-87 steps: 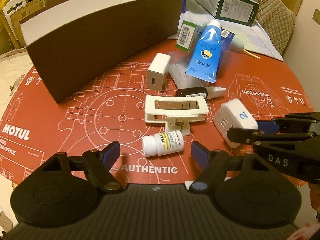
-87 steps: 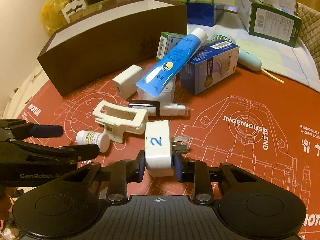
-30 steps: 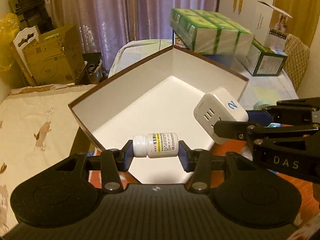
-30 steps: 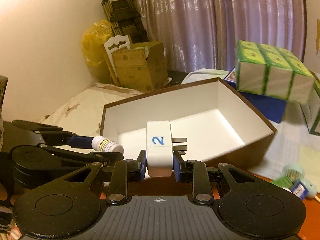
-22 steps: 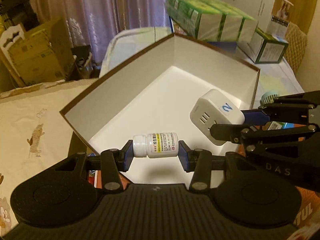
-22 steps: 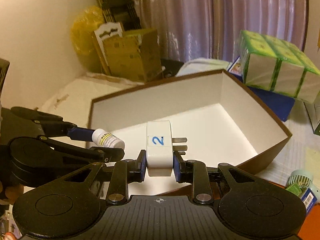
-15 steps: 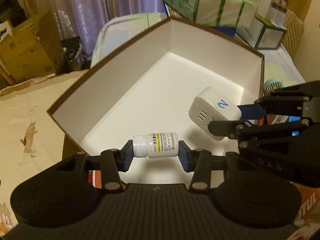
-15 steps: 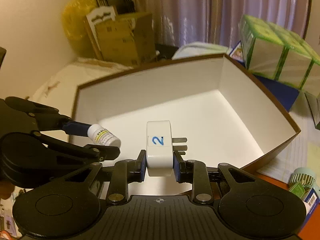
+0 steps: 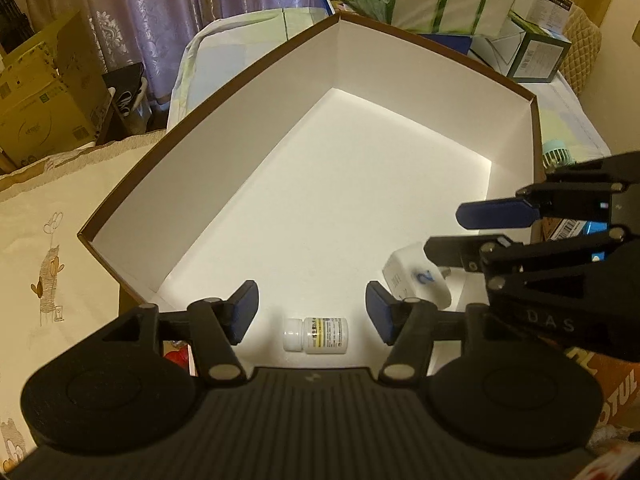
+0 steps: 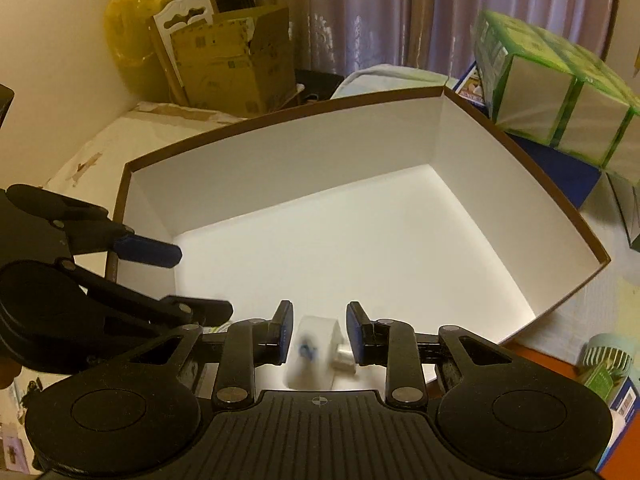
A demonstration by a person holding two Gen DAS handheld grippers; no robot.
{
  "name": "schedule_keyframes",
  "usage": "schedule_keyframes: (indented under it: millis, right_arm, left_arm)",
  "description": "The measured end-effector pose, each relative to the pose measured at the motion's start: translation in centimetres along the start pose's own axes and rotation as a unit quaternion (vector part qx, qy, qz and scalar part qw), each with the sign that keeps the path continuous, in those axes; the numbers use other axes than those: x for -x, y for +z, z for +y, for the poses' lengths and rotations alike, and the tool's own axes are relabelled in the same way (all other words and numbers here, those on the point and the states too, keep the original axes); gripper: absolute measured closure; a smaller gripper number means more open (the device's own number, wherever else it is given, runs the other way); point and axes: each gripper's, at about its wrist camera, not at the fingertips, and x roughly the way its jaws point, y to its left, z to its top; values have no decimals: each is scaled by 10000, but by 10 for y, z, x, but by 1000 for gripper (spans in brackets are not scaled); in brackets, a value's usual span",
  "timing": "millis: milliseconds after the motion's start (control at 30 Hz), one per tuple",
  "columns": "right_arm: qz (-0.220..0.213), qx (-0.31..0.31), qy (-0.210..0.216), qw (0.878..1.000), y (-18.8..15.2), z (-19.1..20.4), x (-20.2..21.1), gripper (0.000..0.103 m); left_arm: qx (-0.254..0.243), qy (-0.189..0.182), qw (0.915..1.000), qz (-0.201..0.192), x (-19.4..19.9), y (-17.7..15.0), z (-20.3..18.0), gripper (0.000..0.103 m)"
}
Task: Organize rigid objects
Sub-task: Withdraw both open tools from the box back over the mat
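Both grippers hung over the open box (image 9: pixel 224 128), brown outside, white inside, pointing steeply down into it. Left gripper (image 9: pixel 312 312) was opening, jaws spread wide; the bottle (image 9: pixel 316 335) lay on its side on the box floor near the front wall, in the gap between the blue pads (image 9: pixel 244 312) but touching neither, cap to the left in the left wrist view. Right gripper (image 10: pixel 316 336) was also opening, jaws only a little apart; the adapter (image 10: pixel 314 354), white with a blue "2", sat between them, motion-blurred, with a visible gap to each pad, so not pinched. Its metal prongs (image 10: pixel 343 356) pointed toward the right finger. In the left wrist view the adapter (image 9: pixel 416 280) was down by the box floor at the front right, tilted, just under the right gripper's (image 9: pixel 476 232) fingers; whether it rested on the floor could not be told. Bottle and adapter were near each other, apart. Behind the box: green-wrapped packs (image 10: pixel 560 100), a cardboard carton (image 10: pixel 236 60), curtains (image 10: pixel 400 12). A mint fan (image 10: pixel 604 354) sat on the red mat (image 9: pixel 616 376) right of the box.
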Motion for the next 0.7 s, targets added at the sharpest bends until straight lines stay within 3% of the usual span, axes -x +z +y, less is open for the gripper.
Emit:
schedule_keyframes:
  millis: [367,700]
  right_arm:
    - [-38,-212,-65,9997,-10,5,15,67]
    - [-377,-366,-52,9986,-15,10,39,61]
  left_arm:
    - [16,17,9999,-129,12,-4,-5,45]
    - [87,47,9990,-445,37,-8,-8,45]
